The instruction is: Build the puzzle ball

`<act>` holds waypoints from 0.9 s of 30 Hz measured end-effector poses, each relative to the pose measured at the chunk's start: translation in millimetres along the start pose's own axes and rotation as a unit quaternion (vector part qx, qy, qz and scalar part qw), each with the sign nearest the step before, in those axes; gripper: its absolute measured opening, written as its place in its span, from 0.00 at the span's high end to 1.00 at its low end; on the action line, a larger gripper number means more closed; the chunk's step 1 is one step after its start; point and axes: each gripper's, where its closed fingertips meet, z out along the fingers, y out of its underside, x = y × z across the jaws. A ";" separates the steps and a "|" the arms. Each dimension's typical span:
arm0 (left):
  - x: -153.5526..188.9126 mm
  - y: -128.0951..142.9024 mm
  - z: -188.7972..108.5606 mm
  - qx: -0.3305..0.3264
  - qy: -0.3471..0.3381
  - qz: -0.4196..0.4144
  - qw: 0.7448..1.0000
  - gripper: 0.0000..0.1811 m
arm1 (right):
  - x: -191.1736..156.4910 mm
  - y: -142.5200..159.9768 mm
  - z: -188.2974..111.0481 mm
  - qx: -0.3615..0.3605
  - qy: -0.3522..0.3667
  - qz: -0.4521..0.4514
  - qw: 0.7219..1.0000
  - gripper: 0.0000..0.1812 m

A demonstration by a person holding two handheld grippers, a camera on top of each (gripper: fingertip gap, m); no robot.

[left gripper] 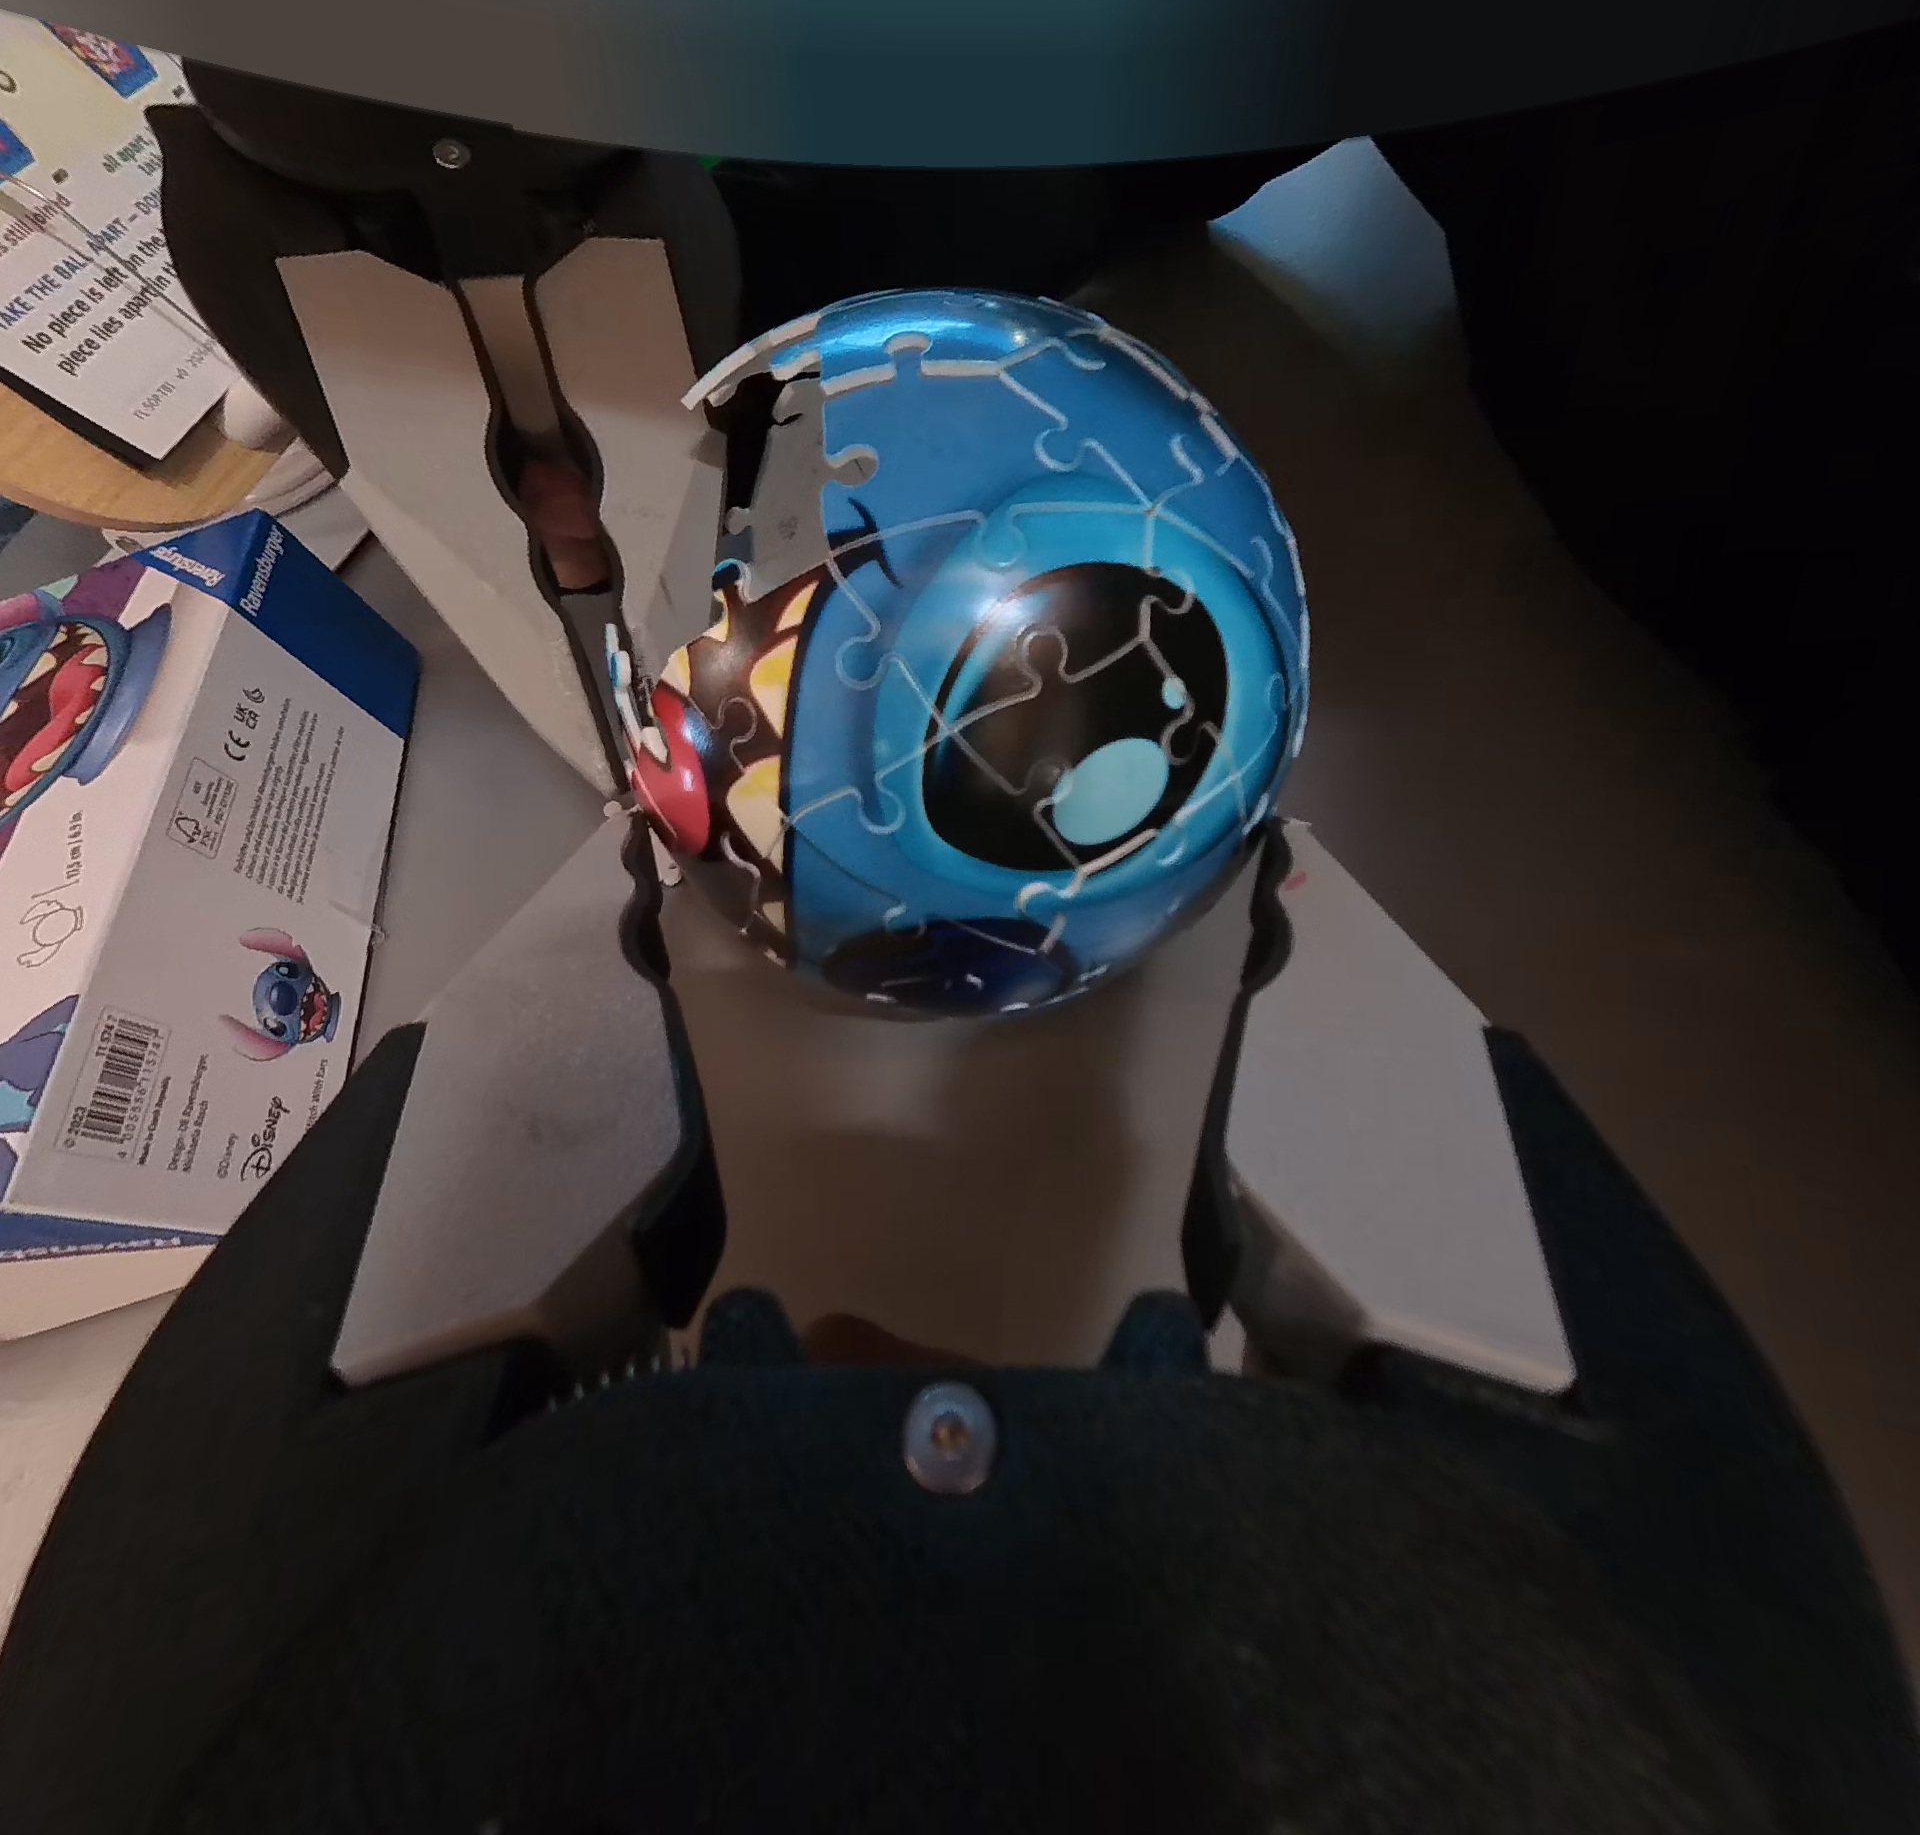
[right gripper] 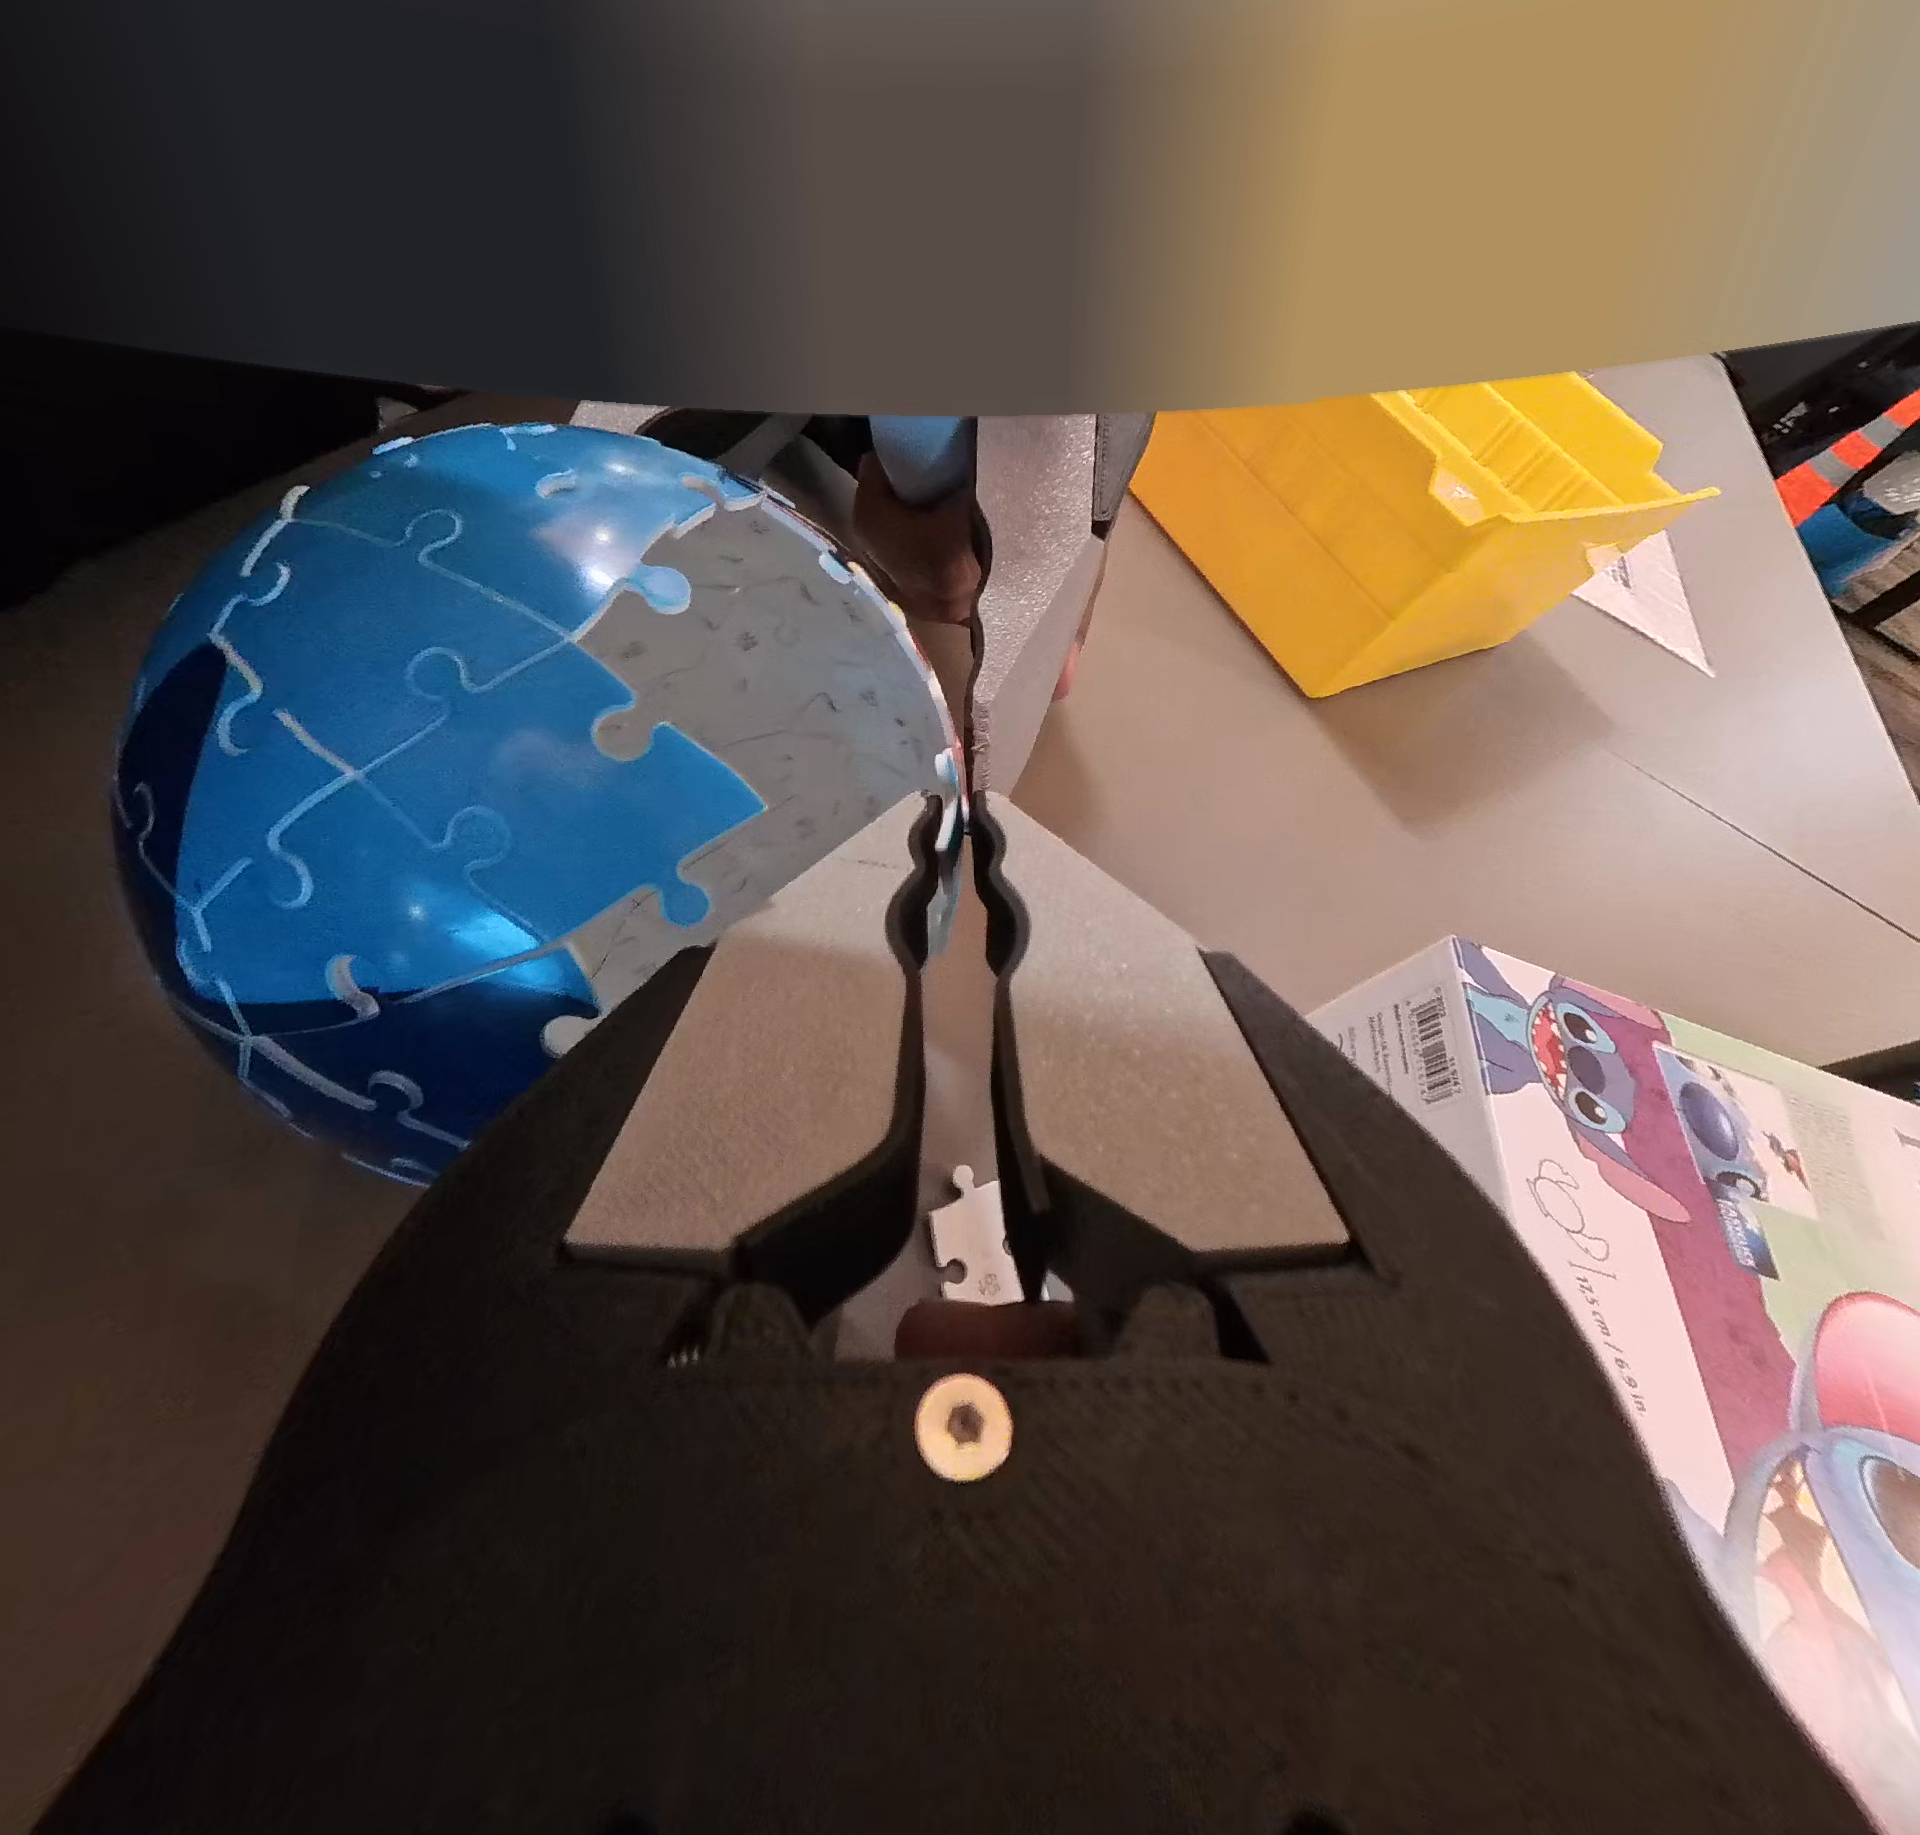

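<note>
The puzzle ball [left gripper: 1039,580] is a glossy blue sphere with a big black eye and a red and yellow mouth. My left gripper [left gripper: 956,840] is shut on it, one fingertip on each side. The ball is partly open: its grey inside [right gripper: 790,684] shows in the right wrist view, next to the blue shell [right gripper: 416,767]. My right gripper [right gripper: 956,809] is shut on a small puzzle piece [right gripper: 943,892] at the rim of that opening. It also shows in the left wrist view [left gripper: 623,777], coming in from the upper left by the mouth.
The puzzle's box [left gripper: 208,850] lies left of the ball and shows at the right in the right wrist view [right gripper: 1662,1266]. A loose white piece [right gripper: 971,1245] lies on the grey table [right gripper: 1351,798]. A yellow bin [right gripper: 1392,538] stands behind. A printed sheet [left gripper: 94,310] lies at the far left.
</note>
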 end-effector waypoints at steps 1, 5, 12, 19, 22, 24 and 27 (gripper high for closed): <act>0.1 -0.2 0.1 0.000 0.000 0.001 1.000 0.38 | 0.1 0.0 0.0 0.000 0.000 0.000 1.000 0.99; 0.1 -0.5 0.7 0.001 0.001 0.000 1.000 0.38 | 0.2 0.3 -0.5 0.000 0.001 -0.002 1.000 1.00; 0.2 0.3 1.1 -0.001 0.000 -0.001 1.000 0.38 | 0.4 1.2 0.5 0.001 0.001 0.011 1.000 1.00; 1.6 -0.3 1.6 -0.001 0.003 0.002 1.000 0.38 | -1.0 0.8 0.0 0.011 -0.004 0.029 1.000 1.00; 1.8 -0.4 1.9 -0.002 0.003 0.001 1.000 0.38 | -1.2 0.7 -0.2 0.018 -0.010 0.043 0.999 1.00; 2.1 -0.5 1.8 -0.002 0.003 0.003 1.000 0.38 | -1.6 0.7 -0.1 0.016 -0.008 0.041 0.999 1.00; 2.5 -0.9 2.2 -0.003 0.003 0.002 1.000 0.38 | -2.0 0.3 0.3 0.023 -0.014 0.057 0.998 1.00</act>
